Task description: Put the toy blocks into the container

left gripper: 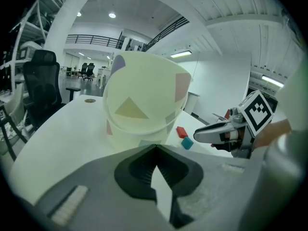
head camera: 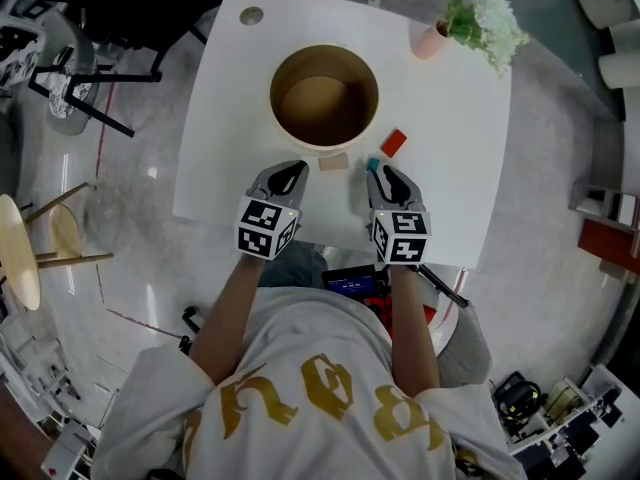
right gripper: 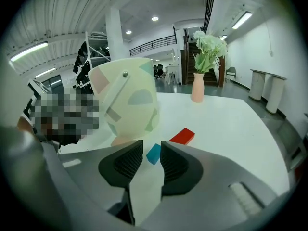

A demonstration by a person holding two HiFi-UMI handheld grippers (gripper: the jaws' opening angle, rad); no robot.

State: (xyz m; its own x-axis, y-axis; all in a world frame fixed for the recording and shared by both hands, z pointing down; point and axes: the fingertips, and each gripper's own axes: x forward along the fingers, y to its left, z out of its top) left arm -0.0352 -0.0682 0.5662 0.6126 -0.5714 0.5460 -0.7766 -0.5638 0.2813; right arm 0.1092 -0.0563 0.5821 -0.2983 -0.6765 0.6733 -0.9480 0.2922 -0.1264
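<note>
A cream round container (head camera: 324, 98) stands open in the middle of the white table (head camera: 460, 168). In front of it lie a peach block (head camera: 333, 161), a small blue block (head camera: 373, 164) and a red block (head camera: 393, 143). My left gripper (head camera: 297, 171) is shut and empty, its tips just short of the container's near wall (left gripper: 144, 100). My right gripper (head camera: 378, 171) is open and points at the blue block (right gripper: 153, 153), which lies right at the gap between its tips, untouched by the pads. The red block (right gripper: 182, 136) lies just beyond, and the peach one (right gripper: 122, 141) rests against the container's foot.
A pink vase of white flowers (head camera: 432, 38) stands at the table's far right corner. A round cable hole (head camera: 251, 15) sits at the far left corner. A wooden stool (head camera: 30, 243) and a black chair (head camera: 70, 78) stand on the floor at the left.
</note>
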